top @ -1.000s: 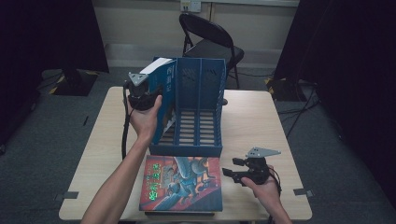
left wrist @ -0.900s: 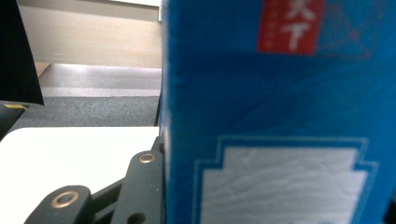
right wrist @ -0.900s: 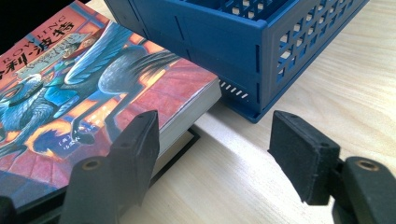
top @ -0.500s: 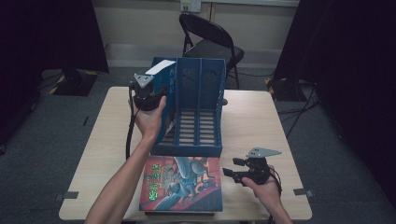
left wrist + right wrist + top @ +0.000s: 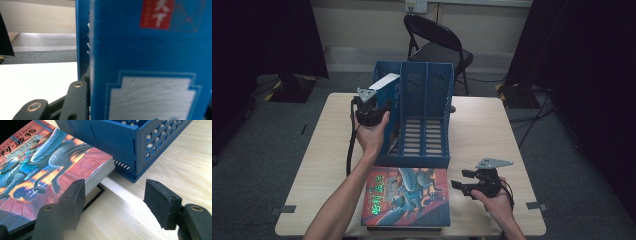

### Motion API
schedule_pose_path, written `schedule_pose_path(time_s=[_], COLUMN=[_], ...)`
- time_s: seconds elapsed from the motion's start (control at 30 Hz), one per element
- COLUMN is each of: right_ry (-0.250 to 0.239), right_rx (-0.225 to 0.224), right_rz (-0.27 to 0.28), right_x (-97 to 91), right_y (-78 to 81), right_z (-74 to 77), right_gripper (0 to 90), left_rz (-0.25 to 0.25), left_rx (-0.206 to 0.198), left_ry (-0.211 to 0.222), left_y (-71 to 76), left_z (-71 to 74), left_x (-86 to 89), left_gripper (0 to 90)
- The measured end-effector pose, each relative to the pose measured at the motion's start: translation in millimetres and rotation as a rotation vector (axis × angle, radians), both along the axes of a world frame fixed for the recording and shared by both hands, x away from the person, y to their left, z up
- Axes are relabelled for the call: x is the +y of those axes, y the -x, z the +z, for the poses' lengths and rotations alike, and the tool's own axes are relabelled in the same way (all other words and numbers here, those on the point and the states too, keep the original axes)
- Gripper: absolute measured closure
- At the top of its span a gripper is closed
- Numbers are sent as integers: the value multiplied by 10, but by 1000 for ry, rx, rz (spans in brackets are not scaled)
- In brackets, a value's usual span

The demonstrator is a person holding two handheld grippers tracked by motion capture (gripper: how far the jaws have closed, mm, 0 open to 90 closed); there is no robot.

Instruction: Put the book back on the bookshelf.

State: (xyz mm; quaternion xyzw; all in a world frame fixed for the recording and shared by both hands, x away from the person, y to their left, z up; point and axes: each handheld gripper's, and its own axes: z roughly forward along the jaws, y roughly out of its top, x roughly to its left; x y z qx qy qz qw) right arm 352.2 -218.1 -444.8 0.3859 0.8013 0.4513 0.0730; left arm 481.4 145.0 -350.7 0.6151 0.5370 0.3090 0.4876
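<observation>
Two books lie stacked at the counter's [image 5: 492, 130] near edge, the red-covered book [image 5: 409, 197] on top; just beside them the right tongs [image 5: 462, 186] rest open, holding nothing. Farther back, the left tongs [image 5: 384, 112] grip a blue book [image 5: 384, 82] (upright) in the blue file rack's [image 5: 432, 95] left compartment.

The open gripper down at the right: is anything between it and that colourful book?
No. The high view shows bare table between the right gripper and the colourful book; its own view agrees.

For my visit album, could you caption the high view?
Left gripper lowers a blue book into the blue file rack; right gripper waits open beside stacked books.
</observation>
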Motion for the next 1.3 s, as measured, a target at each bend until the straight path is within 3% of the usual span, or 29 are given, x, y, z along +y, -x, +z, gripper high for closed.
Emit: schedule_pose_path(time_s=[0.23,0.5,0.7,0.83,1.17,1.3], right_ry=[5,9,18,20,25,28], right_rx=[-2,-5,-1,3,11,7], right_rz=[-2,-7,1,2,3,6], right_x=[-8,-9,11,18,19,22], right_y=[12,22,35,31,28,35], right_z=[-3,-12,-23,-28,-39,-36], right_gripper=[332,340,337,336,334,337], left_rz=[-17,-43,-73,-85,-135,-160], left_rx=[27,33,23,45,54,71], left_ry=[15,-32,-32,-47,-74,-64], left_y=[89,242,363,421,542,573], left_z=[-11,-24,-24,-6,-36,-27], left_x=[73,56,96,101,128,152], left_gripper=[607,596,565,547,488,451])
